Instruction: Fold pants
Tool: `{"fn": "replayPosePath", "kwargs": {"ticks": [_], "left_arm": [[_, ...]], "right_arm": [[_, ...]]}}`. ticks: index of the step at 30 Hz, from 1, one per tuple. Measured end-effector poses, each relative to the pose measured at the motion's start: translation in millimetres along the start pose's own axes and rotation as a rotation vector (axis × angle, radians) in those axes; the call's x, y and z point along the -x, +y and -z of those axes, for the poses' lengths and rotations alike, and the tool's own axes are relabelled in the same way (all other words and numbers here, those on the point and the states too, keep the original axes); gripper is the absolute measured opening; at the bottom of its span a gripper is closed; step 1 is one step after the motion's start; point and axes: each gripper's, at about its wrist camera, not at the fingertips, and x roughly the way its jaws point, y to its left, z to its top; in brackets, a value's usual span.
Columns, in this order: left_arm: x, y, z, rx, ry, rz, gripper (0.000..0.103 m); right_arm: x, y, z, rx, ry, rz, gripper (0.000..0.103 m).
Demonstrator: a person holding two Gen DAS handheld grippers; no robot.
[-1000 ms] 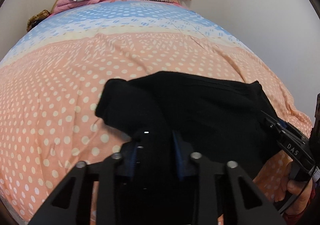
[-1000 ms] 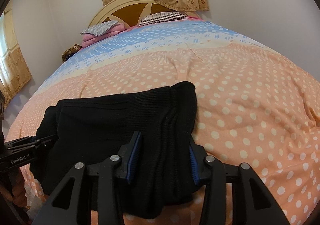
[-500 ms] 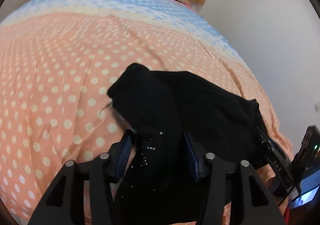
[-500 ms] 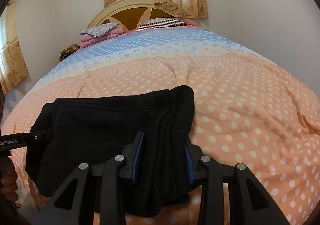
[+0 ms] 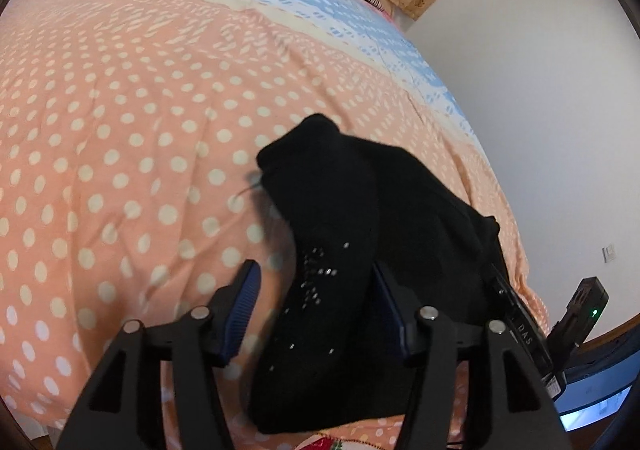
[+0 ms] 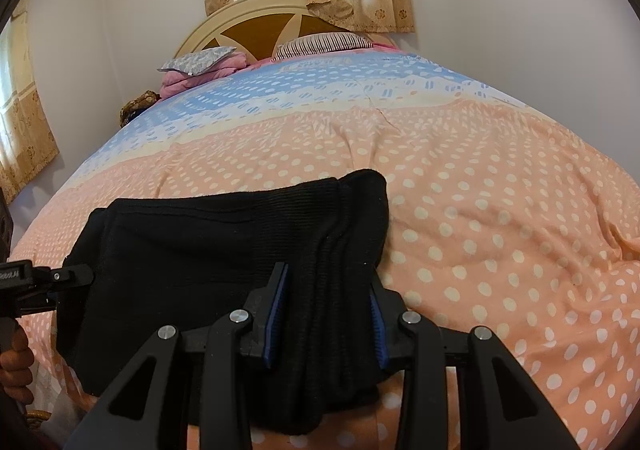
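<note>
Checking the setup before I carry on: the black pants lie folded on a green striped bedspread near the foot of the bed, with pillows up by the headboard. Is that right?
Not quite. The bedspread is not green striped: it is peach with white dots, turning to blue and white bands toward the headboard, as the right wrist view shows. The rest holds: the black pants lie folded near the foot, with pillows up by the headboard.

in the left wrist view we read "das" in pale letters on the side of the right tongs (image 5: 524,330). in the right wrist view the left tongs (image 6: 24,277) show a cut-off "robot.ai".
</note>
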Motion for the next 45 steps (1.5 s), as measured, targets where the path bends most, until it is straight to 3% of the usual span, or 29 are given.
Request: {"fn": "replayPosePath", "kwargs": {"ticks": [5,7,8,11,13,15,17,19,23,26,28,31,34,36,37,39,42,45], "left_arm": [[-0.8,-0.3,8.5,0.003,0.009,-0.022,0.074],[-5.1,-19.2,19.0,-0.085,0.050,-0.011,0.074],[-8.0,-28.7,24.4,-0.119,0.095,0.034,0.073],[-9.7,-30.2,24.0,-0.099,0.117,0.069,0.055],[-10.6,-8.8,14.7,0.018,0.122,0.099,0.026],[-8.6,10.6,8.2,0.133,0.131,0.171,0.019],[2.0,19.7,1.7,0.176,0.084,0.198,0.017],[17.7,15.3,-1.9,0.133,0.004,0.169,0.015],[40.7,-4.7,-1.4,-0.042,-0.160,-0.002,0.014],[15.1,-6.3,2.8,-0.090,-0.089,-0.066,0.015],[1.0,-1.2,2.9,-0.073,-0.013,-0.047,0.029],[-5.4,8.4,-1.8,0.004,0.017,0.009,0.049],[-12.0,1.6,-7.1,-0.001,0.027,0.009,0.057],[-15.7,-8.1,-9.9,-0.032,0.012,-0.021,0.052],[-16.4,-13.3,-10.0,-0.058,0.005,-0.042,0.035],[-15.8,-22.5,-10.2,-0.106,0.005,-0.037,0.017],[-5.5,-34.1,-10.2,-0.177,-0.024,-0.070,0.015],[-2.4,-49.3,-7.8,-0.282,-0.073,-0.150,0.014]], "right_arm": [[-0.6,-1.4,0.3,-0.009,0.003,-0.006,0.038],[-1.0,-1.9,0.0,-0.013,0.005,-0.009,0.038],[-1.1,-2.1,-0.1,-0.014,0.005,-0.010,0.038],[-1.1,-2.8,-0.3,-0.011,0.003,-0.008,0.038],[-0.9,-2.2,-0.2,-0.010,0.001,-0.006,0.038],[-0.5,-0.9,0.0,-0.004,-0.005,-0.002,0.037],[0.7,1.7,0.2,0.006,-0.013,0.006,0.037],[1.8,4.5,0.7,0.017,-0.022,0.015,0.036],[1.7,6.4,1.0,0.023,-0.025,0.026,0.036],[-0.1,7.6,1.2,0.038,-0.022,0.040,0.036],[-1.2,8.0,1.1,0.040,-0.020,0.043,0.036],[-2.7,6.9,0.8,0.027,-0.016,0.034,0.037],[-4.5,5.3,0.8,0.018,-0.010,0.031,0.038],[-4.8,5.4,1.1,0.018,-0.010,0.034,0.038],[-4.5,5.9,1.4,0.021,-0.010,0.036,0.038],[-4.0,7.9,1.5,0.034,-0.012,0.044,0.037],[-1.7,15.8,2.1,0.076,-0.021,0.078,0.033],[4.2,34.5,2.3,0.142,-0.037,0.164,0.030]]}}
